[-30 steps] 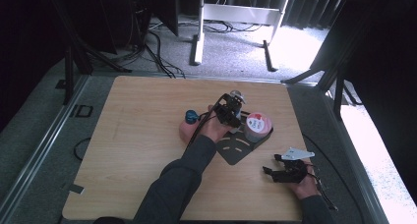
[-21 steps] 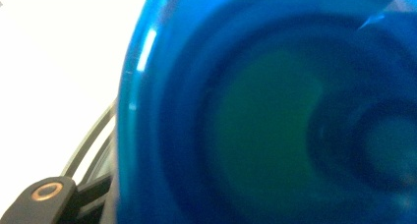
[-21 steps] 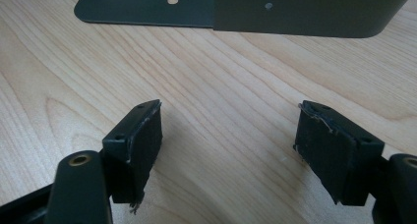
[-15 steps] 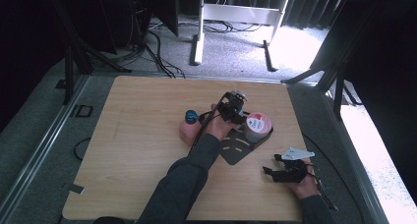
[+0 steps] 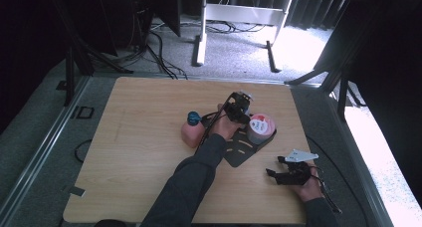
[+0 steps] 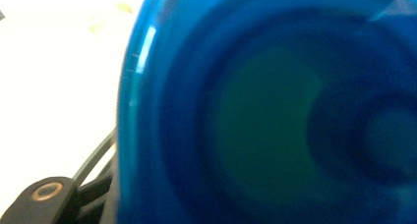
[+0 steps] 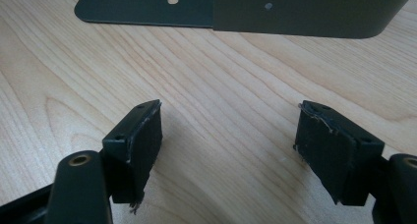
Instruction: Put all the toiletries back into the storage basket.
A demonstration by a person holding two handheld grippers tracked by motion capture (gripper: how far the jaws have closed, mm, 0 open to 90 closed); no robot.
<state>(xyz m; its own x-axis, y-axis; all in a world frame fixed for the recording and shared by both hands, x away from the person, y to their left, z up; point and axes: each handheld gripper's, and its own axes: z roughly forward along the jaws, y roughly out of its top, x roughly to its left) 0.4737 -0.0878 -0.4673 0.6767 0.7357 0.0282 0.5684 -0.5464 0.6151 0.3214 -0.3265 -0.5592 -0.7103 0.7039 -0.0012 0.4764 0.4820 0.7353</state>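
My left gripper [image 5: 243, 100] hovers mid-table, just behind a pink tub with a white label [image 5: 261, 128] that stands on a black metal plate [image 5: 238, 152]. In the left gripper view a blue see-through round thing [image 6: 265, 116] sits right against the camera, between the jaws and hiding the pads; it appears gripped. A pink bottle [image 5: 190, 134] with a blue cap [image 5: 193, 118] stands left of the hand. My right gripper [image 5: 273, 166] rests low over the wood near the front right; its pads [image 7: 140, 140] stand apart with nothing between them.
The black plate's upright edge [image 7: 295, 13] lies just ahead of the right gripper. The wooden table [image 5: 134, 152] has broad bare room on its left half. Cables trail from both grippers. Beyond the far edge are grey carpet and a white frame [image 5: 239, 13].
The left hand has shifted slightly, a little lower and toward the pink tub. The right gripper has stayed where it was.
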